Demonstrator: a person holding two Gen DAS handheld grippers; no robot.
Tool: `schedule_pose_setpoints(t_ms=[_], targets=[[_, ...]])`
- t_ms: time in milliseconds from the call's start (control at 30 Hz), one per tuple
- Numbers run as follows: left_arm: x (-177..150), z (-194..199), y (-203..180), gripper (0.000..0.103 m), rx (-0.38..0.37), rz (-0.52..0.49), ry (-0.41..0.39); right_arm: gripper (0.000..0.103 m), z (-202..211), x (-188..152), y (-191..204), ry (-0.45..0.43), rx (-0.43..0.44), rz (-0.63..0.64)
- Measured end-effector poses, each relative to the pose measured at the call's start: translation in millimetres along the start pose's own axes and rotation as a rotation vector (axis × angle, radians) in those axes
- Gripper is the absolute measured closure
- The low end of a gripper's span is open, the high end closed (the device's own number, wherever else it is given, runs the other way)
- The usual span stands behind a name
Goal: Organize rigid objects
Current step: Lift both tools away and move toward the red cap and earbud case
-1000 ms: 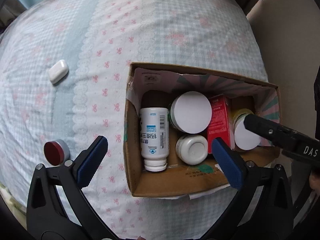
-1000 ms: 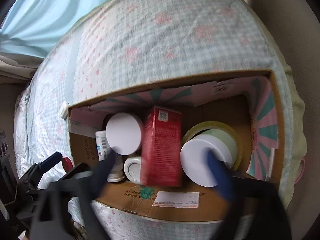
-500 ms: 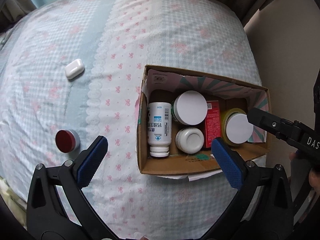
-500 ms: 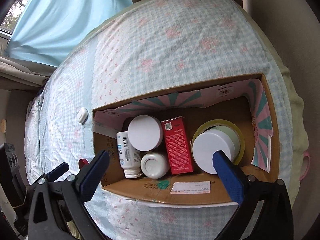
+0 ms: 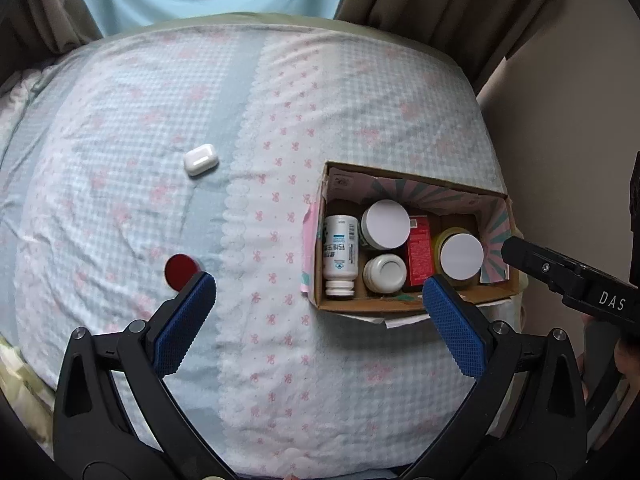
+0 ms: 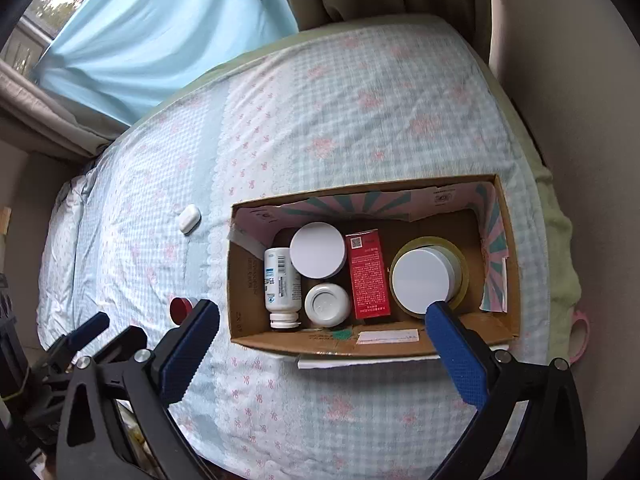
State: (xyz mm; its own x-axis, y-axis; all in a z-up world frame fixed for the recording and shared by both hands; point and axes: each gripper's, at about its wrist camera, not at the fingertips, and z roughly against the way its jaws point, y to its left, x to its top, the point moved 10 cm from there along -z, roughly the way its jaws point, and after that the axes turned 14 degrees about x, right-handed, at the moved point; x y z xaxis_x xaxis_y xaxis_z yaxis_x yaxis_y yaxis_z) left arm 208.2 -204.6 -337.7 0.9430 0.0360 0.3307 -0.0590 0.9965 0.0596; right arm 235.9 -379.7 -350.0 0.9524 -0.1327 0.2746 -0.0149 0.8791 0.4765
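Cardboard box [image 6: 256, 280] holds jars; red tin [image 5: 182, 270] lies outside

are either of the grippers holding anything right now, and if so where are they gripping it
Nothing is held. The left gripper and the right gripper are both open with nothing between their fingers, above the bed.

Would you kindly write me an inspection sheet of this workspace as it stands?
Surface: bed cover, checked with pink bows, bears everything.
Job's things: cardboard box holds a lying white bottle, two white-lidded jars, a small white jar and a red carton. Outside it: white earbud case, red-lidded tin.
Clutter: nothing seen.
Grippers: left gripper and right gripper open, empty, hovering.
Cables: nothing seen.
Surroundings: blue curtain, brown drapes, wall at right.
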Motion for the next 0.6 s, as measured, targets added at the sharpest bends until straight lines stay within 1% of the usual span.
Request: schedule_pose_setpoints(t_ms=[100, 267, 367, 467, 600], targets=[[-3.5, 18.9, 19.0, 0.0, -0.013, 0.015, -0.024, 0.0, 13.9, -4.7, 20.4, -0.018, -0.013, 0.032], [-7.0, 49.8, 61.8, 0.0, 0.006, 0.021, -0.075, 0.0, 33.3, -8.4, 60.0, -0.063, -0.063, 0.104], [-8.9, 65.6, 91.3, 0.0, 0.011, 0.04, -0.099, 0.0, 41.5, -8.3, 88.4, -0.086, -0.054, 0.143], [-10.2, 73.7, 122.0, 0.0, 0.044, 0.05, -0.125, 0.0, 41.1, -3.9, 117.4, -0.102, -0.076, 0.211], [-12.5, 71.8, 160.6, 0.0, 0.07, 0.081, -0.132, 0.0, 32.1, 2.6, 154.3, -0.118, -0.082, 0.29]])
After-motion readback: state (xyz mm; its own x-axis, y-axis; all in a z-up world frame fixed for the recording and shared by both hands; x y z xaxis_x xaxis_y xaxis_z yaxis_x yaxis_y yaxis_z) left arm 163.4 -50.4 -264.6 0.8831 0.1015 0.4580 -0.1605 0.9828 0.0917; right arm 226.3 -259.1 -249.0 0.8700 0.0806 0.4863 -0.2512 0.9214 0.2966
